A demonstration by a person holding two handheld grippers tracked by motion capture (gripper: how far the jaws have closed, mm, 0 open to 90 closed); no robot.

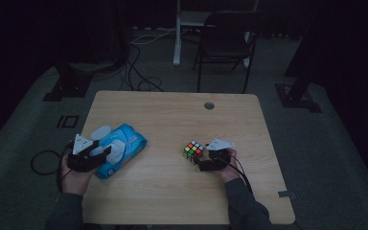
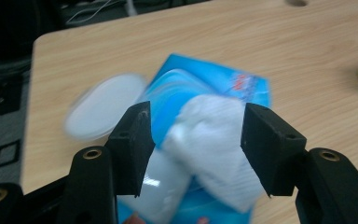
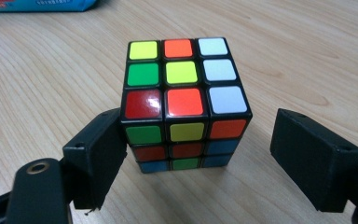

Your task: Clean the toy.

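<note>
A wooden counter (image 1: 172, 191) is shown from above, with two hand-held grippers at its near side. A blue wet-wipes pack (image 1: 120, 148) is taken as the landmark; it lies near the counter's left edge, its long axis running diagonally from near-left to far-right, its white flip lid (image 2: 103, 112) swung open toward the far-left. A white wipe (image 2: 214, 144) is seen drawn up out of the pack's opening. The left gripper (image 2: 193, 149) is held over the pack's near end with its fingers (image 2: 133, 144) spread wide; the wipe stands between them, and no pressing contact can be made out. To the right of the pack, well apart, a Rubik's cube (image 3: 184, 102) rests squarely on the counter. The right gripper (image 3: 200, 158) is placed just at the cube's near side, its fingers parted either side: one beside a lower corner, the other clear, so the cube is judged unheld.
</note>
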